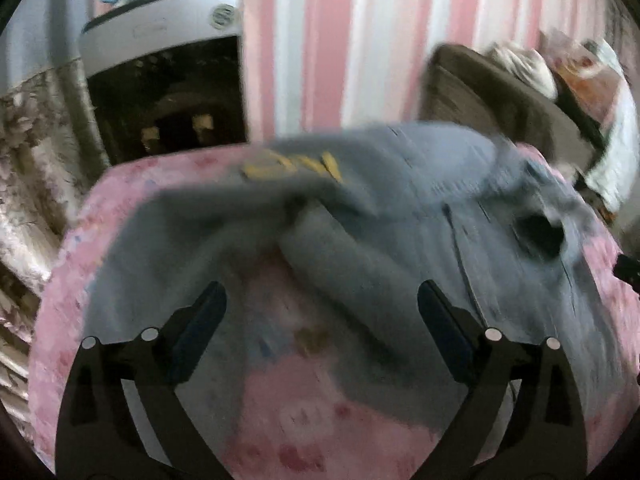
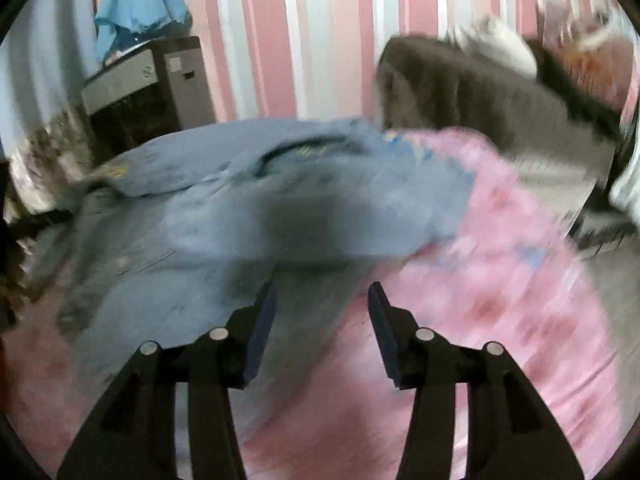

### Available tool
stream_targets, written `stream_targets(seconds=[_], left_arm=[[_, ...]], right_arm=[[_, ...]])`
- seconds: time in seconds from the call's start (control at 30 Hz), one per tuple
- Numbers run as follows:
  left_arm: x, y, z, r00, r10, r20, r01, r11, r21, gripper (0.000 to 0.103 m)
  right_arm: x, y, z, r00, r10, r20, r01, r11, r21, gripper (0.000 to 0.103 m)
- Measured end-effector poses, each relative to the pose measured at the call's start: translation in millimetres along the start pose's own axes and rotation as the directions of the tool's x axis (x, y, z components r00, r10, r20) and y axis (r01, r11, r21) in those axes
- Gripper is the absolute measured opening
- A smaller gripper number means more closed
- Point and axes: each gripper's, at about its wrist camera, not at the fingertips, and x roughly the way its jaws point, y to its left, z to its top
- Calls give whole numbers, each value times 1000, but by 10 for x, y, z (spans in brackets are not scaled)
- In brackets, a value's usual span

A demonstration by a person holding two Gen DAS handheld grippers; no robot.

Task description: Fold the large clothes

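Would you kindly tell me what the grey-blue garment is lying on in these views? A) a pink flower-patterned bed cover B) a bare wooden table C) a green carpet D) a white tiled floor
A: the grey-blue garment lies spread over the pink patterned cover, whose pink shows all around the cloth's edges in both wrist views.

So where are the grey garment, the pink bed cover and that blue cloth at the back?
grey garment (image 1: 400, 200): left wrist view, its flat middle.
pink bed cover (image 2: 520, 280): right wrist view, bare patch right of the garment.
blue cloth (image 2: 140, 4): right wrist view, its draped top.
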Motion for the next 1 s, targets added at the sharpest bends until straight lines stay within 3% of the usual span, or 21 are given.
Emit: stream_targets(seconds=[0.1, 0.2, 0.33, 0.4, 0.43, 0.47, 0.57, 0.7, 0.8, 0.93, 1.0], left_arm=[[87, -97, -169, 999, -18, -39, 20, 998, 60, 96], [282, -107, -227, 992, -80, -93, 86, 994, 65, 92], [419, -188, -228, 974, -176, -143, 189, 979, 76, 59], [445, -267, -240, 979, -155, -135, 170, 980, 105, 54], [423, -310, -250, 980, -153, -129, 169, 978, 122, 44], [405, -335, -248, 982, -142, -127, 159, 979, 128, 32], [358, -323, -225, 985, -114, -129, 129, 985, 112, 18], [201, -404, -296, 994, -44, -104, 58, 988, 142, 14], [-40, -440, -405, 997, -16, -81, 26, 991, 134, 14], [-480, -599, -690, 997, -40, -62, 46, 993, 109, 8], [-663, -727, -822, 999, -30, -44, 35, 992, 119, 7]], right_arm=[[-12, 160, -242, 999, 18, -31, -16, 999, 39, 48], [-32, 299, -456, 997, 48, -65, -44, 997, 65, 48], [63, 366, -613, 990, 79, -116, -65, 991, 116, 50], [114, 437, -660, 987, 95, -127, -79, 990, 119, 49], [129, 482, -663, 988, 91, -125, -78, 992, 100, 39], [149, 516, -638, 988, 89, -125, -80, 994, 75, 15], [157, 560, -561, 990, 88, -110, -88, 996, 8, 4], [92, 682, -472, 998, -33, -55, 22, 980, -195, 3], [36, 687, -406, 990, -141, 11, 137, 942, -308, 3], [-28, 527, -324, 965, -249, 78, 260, 890, -375, 3], [-40, 440, -323, 935, -333, 124, 354, 842, -407, 3]])
